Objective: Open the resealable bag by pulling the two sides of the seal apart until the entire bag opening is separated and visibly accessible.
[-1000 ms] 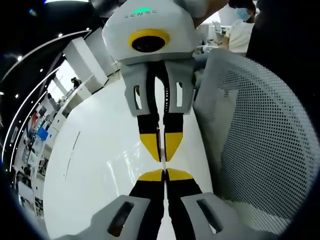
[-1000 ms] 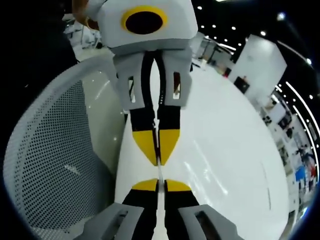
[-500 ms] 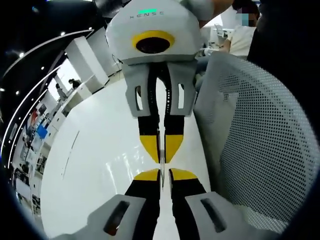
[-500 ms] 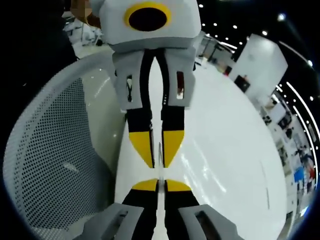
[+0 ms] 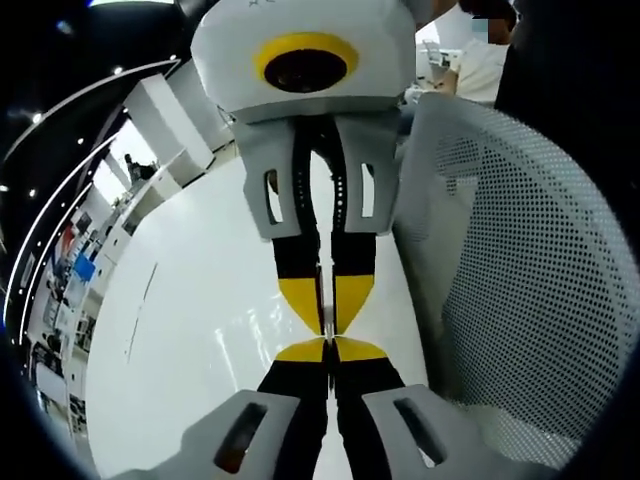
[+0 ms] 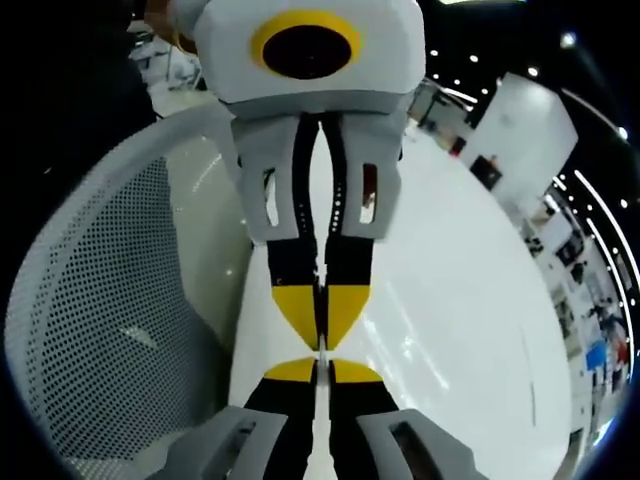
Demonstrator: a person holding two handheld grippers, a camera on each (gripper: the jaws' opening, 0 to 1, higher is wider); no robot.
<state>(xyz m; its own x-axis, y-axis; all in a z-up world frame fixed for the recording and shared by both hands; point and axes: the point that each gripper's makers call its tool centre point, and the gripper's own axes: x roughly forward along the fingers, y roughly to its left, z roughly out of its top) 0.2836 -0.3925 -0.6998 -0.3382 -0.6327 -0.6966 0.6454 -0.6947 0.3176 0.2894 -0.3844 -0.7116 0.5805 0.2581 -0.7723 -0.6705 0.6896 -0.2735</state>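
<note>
closer together than half a second ago: right gripper [image 5: 326,318] tip to tip with left gripper [image 5: 326,350] over the white table [image 5: 190,330], beside the mesh chair back [image 5: 520,260]. gap pulled earlier now gone, so seal looks no wider. both pairs of jaws clamped on the thin bag edge [image 6: 320,325]. clear bag body near invisible; extent of opening unreadable.

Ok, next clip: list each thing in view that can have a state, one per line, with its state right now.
left gripper: jaws shut on the bag edge, tip to tip with the right gripper.
right gripper: jaws shut on the bag edge.
resealable bag: seen edge-on as a thin clear strip between the tips; seal state cannot be told.
mesh chair: standing beside the white table.
</note>
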